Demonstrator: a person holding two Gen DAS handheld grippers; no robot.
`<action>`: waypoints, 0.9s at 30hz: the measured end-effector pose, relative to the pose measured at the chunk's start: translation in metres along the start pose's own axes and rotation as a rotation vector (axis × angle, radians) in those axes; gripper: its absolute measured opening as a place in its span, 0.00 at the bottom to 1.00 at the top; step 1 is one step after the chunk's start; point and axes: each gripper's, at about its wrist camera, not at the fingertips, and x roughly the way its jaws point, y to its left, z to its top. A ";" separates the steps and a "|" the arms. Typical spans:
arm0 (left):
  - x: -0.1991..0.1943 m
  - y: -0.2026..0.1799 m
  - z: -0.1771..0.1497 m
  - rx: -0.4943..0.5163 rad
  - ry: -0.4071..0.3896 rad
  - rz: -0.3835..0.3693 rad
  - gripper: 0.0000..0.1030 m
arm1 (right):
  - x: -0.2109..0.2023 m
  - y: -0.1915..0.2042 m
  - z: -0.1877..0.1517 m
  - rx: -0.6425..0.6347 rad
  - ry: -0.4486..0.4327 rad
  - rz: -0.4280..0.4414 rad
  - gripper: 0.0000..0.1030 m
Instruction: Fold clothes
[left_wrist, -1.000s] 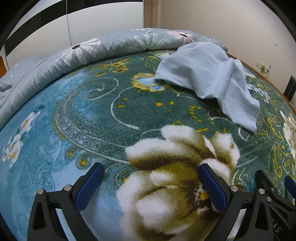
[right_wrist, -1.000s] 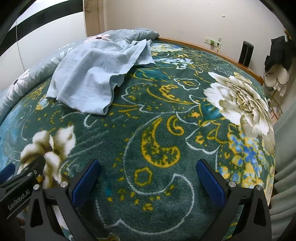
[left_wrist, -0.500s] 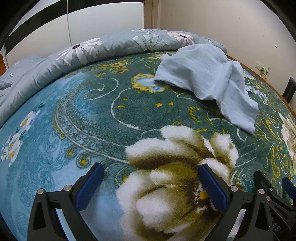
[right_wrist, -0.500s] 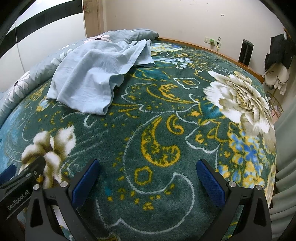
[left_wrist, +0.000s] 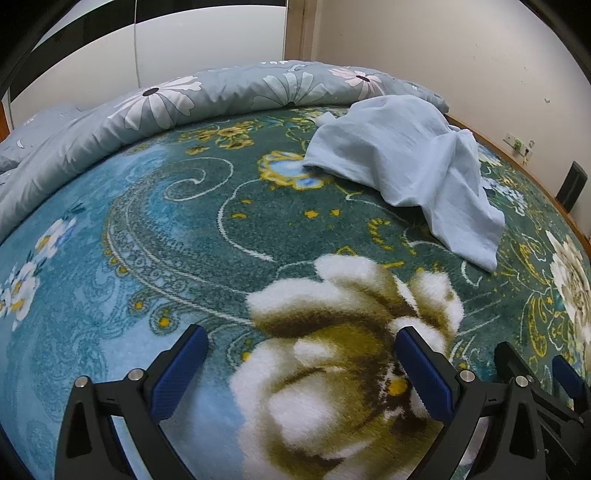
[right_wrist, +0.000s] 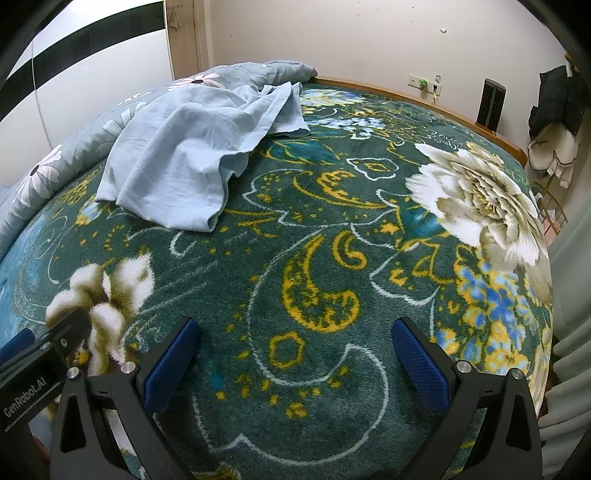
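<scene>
Two empty grippers, left gripper (left_wrist: 301, 363) and right gripper (right_wrist: 295, 356), hover spread wide over a floral blanket (right_wrist: 332, 258), the crumpled pale blue garment (left_wrist: 410, 166) lying well ahead, where a careless pinch could snag the blanket's pile too.

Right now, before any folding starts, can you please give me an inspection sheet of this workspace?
Surface: bed under a green floral blanket, mostly bare.
Job's things: one light blue garment, crumpled and unfolded, at the far side, partly resting on the rolled grey floral duvet.
Clutter: nothing seen on the blanket.
Grippers: left claw open, holding nothing; right claw open, holding nothing; both short of the garment.
Cables: one at the wall socket.
Surroundings: black speaker-like box, clothes hanging at right.
</scene>
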 end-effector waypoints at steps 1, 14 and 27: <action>0.000 0.000 0.000 -0.002 0.001 -0.002 1.00 | 0.000 0.000 0.000 0.000 0.000 -0.001 1.00; -0.038 0.047 0.019 -0.113 -0.121 -0.004 1.00 | -0.026 -0.005 0.002 0.037 -0.117 0.085 1.00; -0.057 0.115 0.030 -0.262 -0.180 0.014 1.00 | 0.035 0.036 0.097 -0.020 -0.005 0.178 0.76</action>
